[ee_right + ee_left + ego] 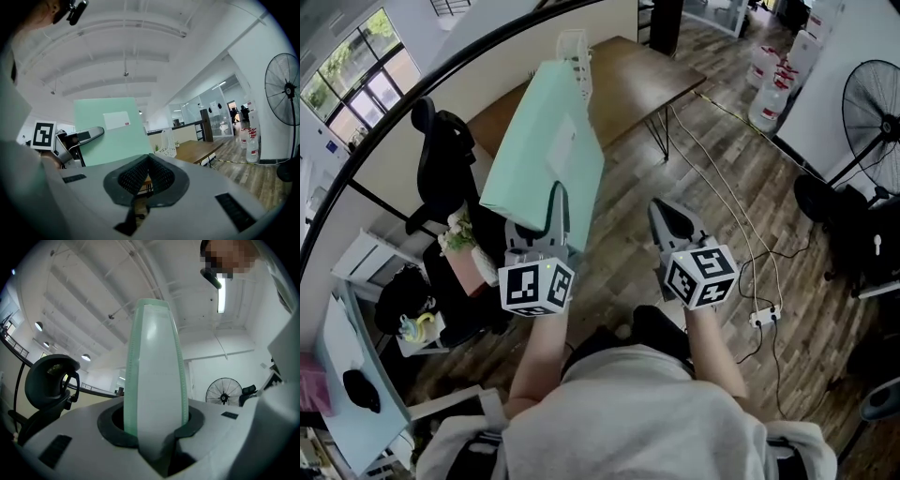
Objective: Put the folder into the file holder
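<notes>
far ahead of you a brown wooden surface [647,70] stands on the plank floor [712,187]. to your left, a black office chair [441,159] sits beside a small plant [459,234] in a pinkish pot, and a dark mouse [361,390] lies on a pale surface [337,347] near you. to your right you have a black standing fan [872,112], water bottles [773,75] far off, and white cables [727,197] running to a power strip [764,317].

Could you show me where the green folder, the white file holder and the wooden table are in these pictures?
folder [539,141], head view, middle of its green cover
file holder [575,58], head view, its white lattice wall
table [633,80], head view, bare brown top
</notes>
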### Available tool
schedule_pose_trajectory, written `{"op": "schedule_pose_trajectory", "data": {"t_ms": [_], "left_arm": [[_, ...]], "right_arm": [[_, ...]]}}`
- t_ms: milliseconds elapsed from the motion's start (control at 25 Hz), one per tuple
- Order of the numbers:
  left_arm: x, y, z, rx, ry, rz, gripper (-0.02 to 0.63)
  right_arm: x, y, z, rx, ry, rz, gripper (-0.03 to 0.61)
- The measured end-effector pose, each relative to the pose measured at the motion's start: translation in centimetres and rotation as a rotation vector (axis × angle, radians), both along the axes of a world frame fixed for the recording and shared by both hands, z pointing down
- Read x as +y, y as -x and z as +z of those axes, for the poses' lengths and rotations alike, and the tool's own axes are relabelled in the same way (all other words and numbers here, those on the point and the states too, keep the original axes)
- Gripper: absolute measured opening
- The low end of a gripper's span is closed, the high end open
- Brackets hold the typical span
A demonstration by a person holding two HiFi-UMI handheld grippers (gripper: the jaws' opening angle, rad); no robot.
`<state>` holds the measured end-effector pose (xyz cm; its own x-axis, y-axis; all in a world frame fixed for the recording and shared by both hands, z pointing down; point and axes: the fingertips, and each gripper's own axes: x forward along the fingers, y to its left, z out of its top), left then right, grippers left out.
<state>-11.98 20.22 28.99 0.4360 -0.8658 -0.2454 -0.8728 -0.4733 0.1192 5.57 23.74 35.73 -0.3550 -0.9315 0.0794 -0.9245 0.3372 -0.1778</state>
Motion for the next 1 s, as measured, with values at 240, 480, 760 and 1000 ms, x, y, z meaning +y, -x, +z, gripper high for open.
{"op": "schedule_pose_trajectory", "data": {"t_ms": [240, 480, 760, 1000], "left_arm": [[-1.7, 0.3, 1.5, 0.022, 0.041, -0.021, 0.169], [-5.2, -0.6, 1.3, 0.02, 0.012, -0.041, 0.169], [-12.7, -1.5, -1.0, -0.002, -0.026, -0.114, 0.169], [-17.8, -2.8, -2.9, 0.004, -0.065, -0.17, 0.169]], "right_arm": [[-1.6, -0.6, 0.7, 0.003, 0.019, 0.01, 0.009], [-6.1, -0.3, 0.5, 0.01, -0.007, -0.059, 0.009], [-15.2, -1.3, -3.1, -0.005, -0.092, -0.142, 0.009], [-22.0, -1.6, -4.6, 0.004, -0.118, -0.234, 0.009]]}}
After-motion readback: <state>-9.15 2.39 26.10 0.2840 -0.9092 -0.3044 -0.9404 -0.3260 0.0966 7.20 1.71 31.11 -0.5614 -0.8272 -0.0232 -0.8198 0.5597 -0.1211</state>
